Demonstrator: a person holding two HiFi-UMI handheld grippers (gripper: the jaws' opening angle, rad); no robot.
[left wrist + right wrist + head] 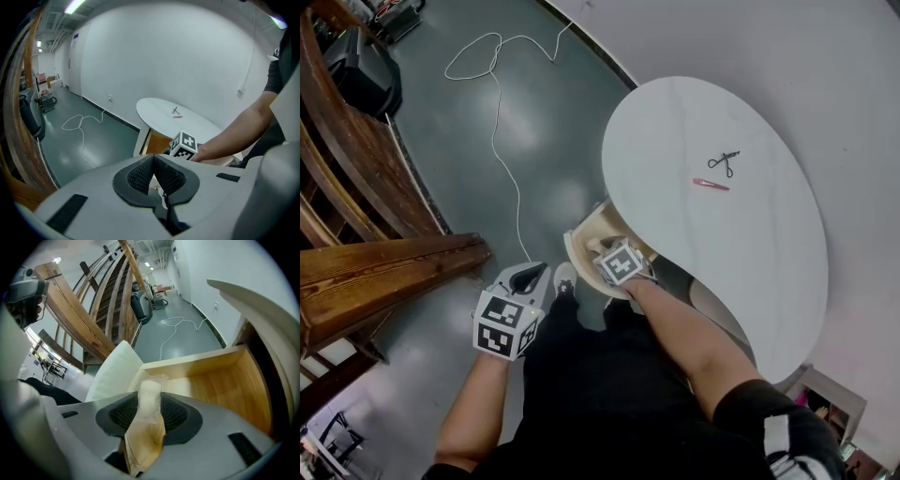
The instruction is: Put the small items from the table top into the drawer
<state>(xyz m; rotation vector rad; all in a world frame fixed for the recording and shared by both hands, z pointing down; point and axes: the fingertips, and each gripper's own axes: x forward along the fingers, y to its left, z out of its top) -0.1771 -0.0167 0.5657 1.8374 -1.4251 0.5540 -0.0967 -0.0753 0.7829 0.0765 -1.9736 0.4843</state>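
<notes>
plastic packet (145, 437) clamped in right tongs (150, 401) appears only in right gripper view.

Even overhead light glares off the floor (525, 122) (gripper views bulge, edges dark).

Floor (553, 131): glossy dark grey-green, white cable (495, 103) looped across it.
Wall (787, 56): plain white.
Left: wooden stair railing (384, 267).
Light: ceiling strip (77, 5).
</notes>
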